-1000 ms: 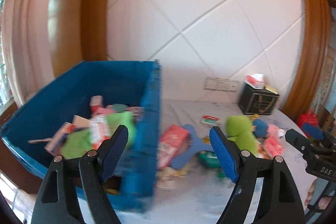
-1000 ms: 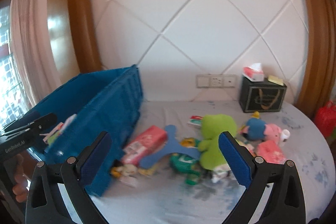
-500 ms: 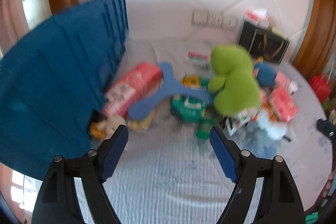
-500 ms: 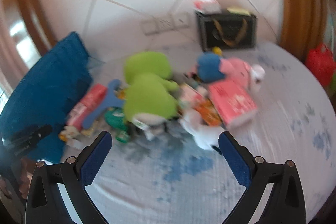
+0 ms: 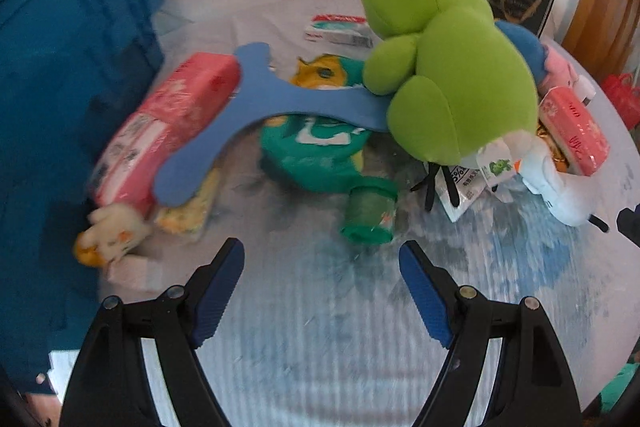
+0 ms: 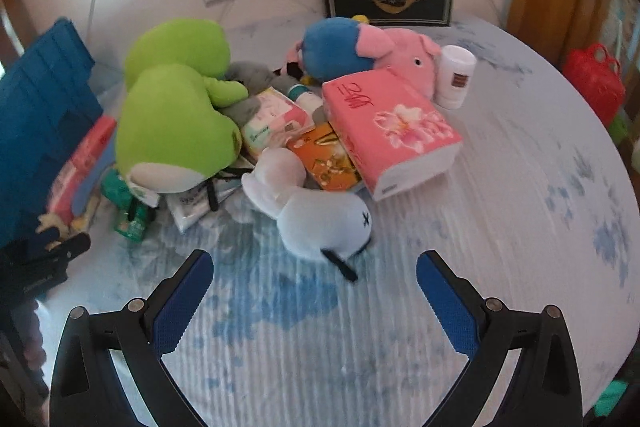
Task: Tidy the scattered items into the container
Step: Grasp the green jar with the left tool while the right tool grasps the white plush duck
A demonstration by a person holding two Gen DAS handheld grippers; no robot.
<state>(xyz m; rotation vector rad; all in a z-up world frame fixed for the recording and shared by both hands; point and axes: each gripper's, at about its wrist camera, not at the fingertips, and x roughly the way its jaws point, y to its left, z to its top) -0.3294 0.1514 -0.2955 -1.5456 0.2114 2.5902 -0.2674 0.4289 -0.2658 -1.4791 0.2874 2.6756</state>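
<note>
A: On the round table with the pale blue-patterned cloth (image 6: 500,227), both tools are hanging above bare cloth with nothing between their pads. The left gripper (image 5: 322,269) is standing wide apart, facing the small green cylindrical cup (image 5: 370,217) lying on its side; the right gripper (image 6: 315,281) is equally wide, facing the white soft plush toy (image 6: 320,219).

B: And the container?

A: The big blue ribbed plastic crate (image 5: 68,99) is sitting at the left edge of the table, with the pink plastic-wrapped tissue pack (image 5: 168,123) lying just beside its wall.

B: What is worrying you?

A: The heap is interlocking. The large lime-green plush frog (image 5: 448,79) is resting on the flat blue three-armed foam piece (image 5: 260,99), which is itself lying over the pink pack and the teal pouch (image 5: 316,143). Pulling any lower item is likely dragging its neighbours along.

B: And the cup?

A: On its side it is probably free to roll, so a nudge from one pad could be sending it away. The white plush is soft, so a shallow pinch may be slipping off.
</note>
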